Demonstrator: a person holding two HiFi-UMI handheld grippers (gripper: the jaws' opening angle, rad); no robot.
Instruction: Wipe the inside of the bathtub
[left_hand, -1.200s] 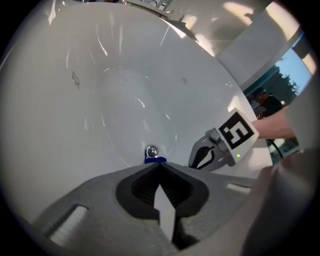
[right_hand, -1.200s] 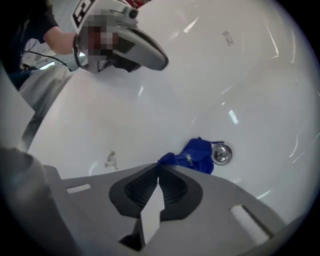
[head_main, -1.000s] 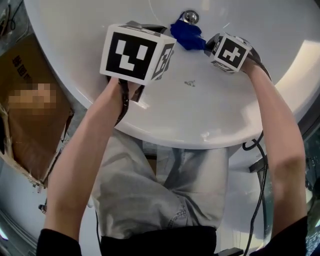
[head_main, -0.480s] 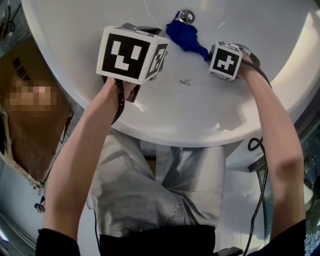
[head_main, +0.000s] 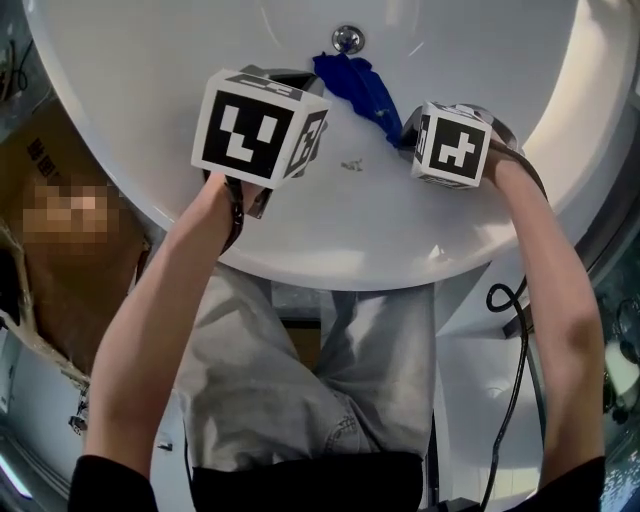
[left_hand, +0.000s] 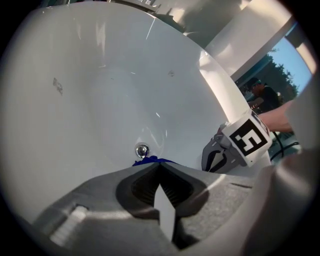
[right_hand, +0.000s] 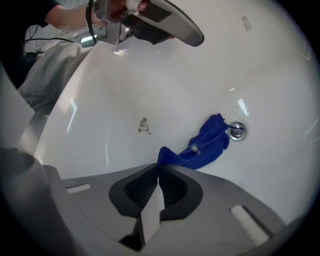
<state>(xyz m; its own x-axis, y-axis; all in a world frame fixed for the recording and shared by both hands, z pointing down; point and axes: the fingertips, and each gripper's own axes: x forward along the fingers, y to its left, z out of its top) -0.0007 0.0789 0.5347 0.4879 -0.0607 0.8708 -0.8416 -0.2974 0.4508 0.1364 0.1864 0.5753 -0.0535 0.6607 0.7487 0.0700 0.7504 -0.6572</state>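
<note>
Pulled back from the drain (right_hand: 237, 131), right claw (right_hand: 159, 165) pinches the blue cloth (right_hand: 202, 146), left claw (left_hand: 159, 165) closed empty; sweep flat over the grit (right_hand: 144, 125).

The bathtub (head_main: 150, 100) is white, glossy and rounded, with a chrome drain (head_main: 347, 39) low in its wall. A crumpled blue cloth (head_main: 355, 85) lies on the inside, one end just beside the drain. It stretches away from the drain in a twisted strip, and the far end is pinched in the right gripper (right_hand: 159, 167). A small dark smudge (head_main: 351, 165) marks the white enamel, near the cloth on the side away from the drain.
</note>
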